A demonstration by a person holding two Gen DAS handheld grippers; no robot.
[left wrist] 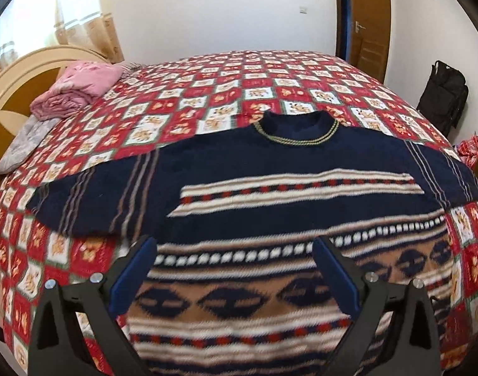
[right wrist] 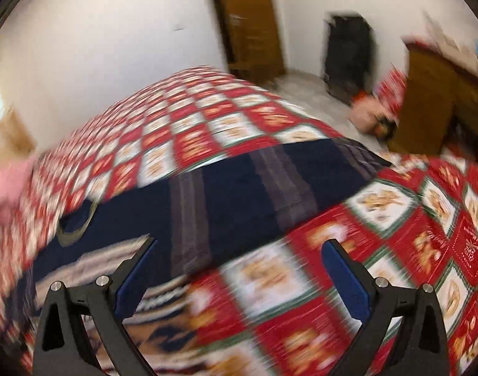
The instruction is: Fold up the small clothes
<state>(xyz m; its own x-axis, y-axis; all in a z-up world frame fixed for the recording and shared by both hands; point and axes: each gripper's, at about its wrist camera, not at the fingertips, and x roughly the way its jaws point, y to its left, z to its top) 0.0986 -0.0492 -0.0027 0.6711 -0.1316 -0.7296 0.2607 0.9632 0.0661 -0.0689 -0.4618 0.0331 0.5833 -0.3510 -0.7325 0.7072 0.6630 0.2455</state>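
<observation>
Both grippers hovering open over a flat sweater (left wrist: 270,194).
Left gripper (left wrist: 234,250) and right gripper (right wrist: 239,250) are holding nothing; ahead of the right gripper, the sleeve (right wrist: 270,188) is risking a shallow, slipping pinch.

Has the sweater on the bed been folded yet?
No, in the left wrist view the sweater lies flat on the bedspread with both sleeves stretched out to the sides.

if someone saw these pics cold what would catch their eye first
First the navy patterned sweater, spread flat with both sleeves out across the red and white checked bedspread. Next, the open left gripper over the sweater's lower half and the open right gripper near its sleeve. A pink bundle of fabric sits by the headboard.
</observation>
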